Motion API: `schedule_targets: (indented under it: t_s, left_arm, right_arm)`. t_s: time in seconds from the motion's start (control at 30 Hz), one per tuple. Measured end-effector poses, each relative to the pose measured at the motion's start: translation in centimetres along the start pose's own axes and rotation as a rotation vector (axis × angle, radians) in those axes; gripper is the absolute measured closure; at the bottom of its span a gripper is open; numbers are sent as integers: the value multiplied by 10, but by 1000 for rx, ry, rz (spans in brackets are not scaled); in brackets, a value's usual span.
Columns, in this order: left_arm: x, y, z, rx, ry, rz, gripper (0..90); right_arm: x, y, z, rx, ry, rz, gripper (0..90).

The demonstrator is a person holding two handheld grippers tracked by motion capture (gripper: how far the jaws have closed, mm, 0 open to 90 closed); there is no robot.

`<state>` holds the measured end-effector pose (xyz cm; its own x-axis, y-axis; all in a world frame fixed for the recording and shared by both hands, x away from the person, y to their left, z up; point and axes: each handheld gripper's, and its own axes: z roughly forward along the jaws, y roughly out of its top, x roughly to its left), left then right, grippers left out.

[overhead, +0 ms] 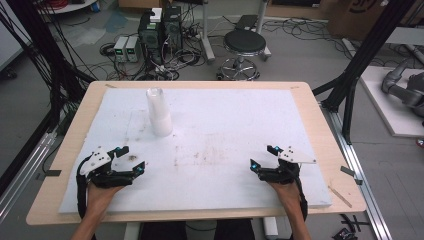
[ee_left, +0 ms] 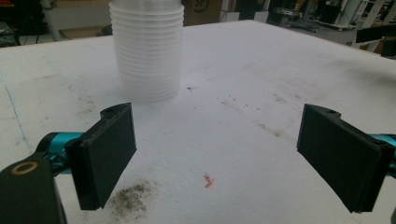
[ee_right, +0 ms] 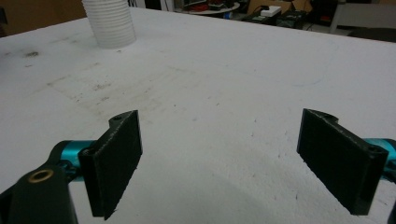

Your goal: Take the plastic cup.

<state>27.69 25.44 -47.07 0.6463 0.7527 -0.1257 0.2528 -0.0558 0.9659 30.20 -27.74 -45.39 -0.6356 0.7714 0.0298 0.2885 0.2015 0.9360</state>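
Your left gripper (overhead: 131,159) rests low on the stained white foam board (overhead: 240,125), jaws spread wide with nothing between them. Your right gripper (overhead: 263,157) sits well apart at the other side, equally wide and empty. The tall stack of translucent white plastic cups (overhead: 159,112) stands upright ahead of your left gripper, nearer to it, so that hand looks best placed to reach first.

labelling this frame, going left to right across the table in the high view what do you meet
left gripper, black with teal tips and open → tall stack of translucent white plastic cups → right gripper, black with teal tips and open
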Motion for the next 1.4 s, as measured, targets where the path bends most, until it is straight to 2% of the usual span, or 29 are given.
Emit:
schedule_targets:
  t_s: [0.2, 0.43, 0.67, 0.87, 0.93, 1.1, 1.13, 1.17, 1.2, 1.23, 1.27, 1.3, 1.33, 1.37, 1.4]
  left_arm:
    - [1, -1, -1, -13, -7, -4, 115]
    - [1, -1, -2, -17, -8, -1, 115]
    - [4, 0, -2, -24, -39, -28, 115]
    - [6, 2, -3, -18, -43, -12, 113]
    - [6, 5, -5, -26, -59, -22, 113]
    - [10, 22, -6, -41, -89, 2, 113]
    - [13, 31, -5, -46, -91, 8, 113]
    - [13, 31, -5, -46, -91, 8, 113]
    - [17, 43, -4, -50, -103, 20, 113]
    - [17, 43, -4, -50, -103, 20, 113]
    - [21, 57, -2, -49, -107, 36, 113]
    - [21, 57, -2, -49, -107, 36, 113]
    - [27, 71, 0, -51, -124, 45, 113]
    - [27, 71, 0, -51, -124, 45, 113]
    - [32, 82, 2, -63, -134, 43, 113]
  right_arm:
    - [-2, 0, 0, 1, 11, 20, 140]
    - [-1, -1, -2, -19, 8, 10, 140]
    - [-1, -1, -3, -28, 12, 22, 140]
    - [-2, -1, -2, -18, 16, 19, 140]
    - [-2, -1, -2, -15, 18, 20, 140]
    - [-3, -1, -2, -19, 24, 23, 140]
    - [-2, -1, -3, -18, 22, 25, 140]
    - [-2, -1, -3, -18, 22, 25, 140]
    - [-2, -1, -3, -20, 21, 19, 140]
    - [-2, -1, -3, -20, 21, 19, 140]
    - [-2, -1, -2, -19, 22, 18, 140]
    - [-2, -1, -2, -19, 22, 18, 140]
    - [-2, -1, -2, -16, 21, 24, 140]
    - [-2, -1, -2, -16, 21, 24, 140]
    - [-2, -1, -2, -15, 21, 22, 140]
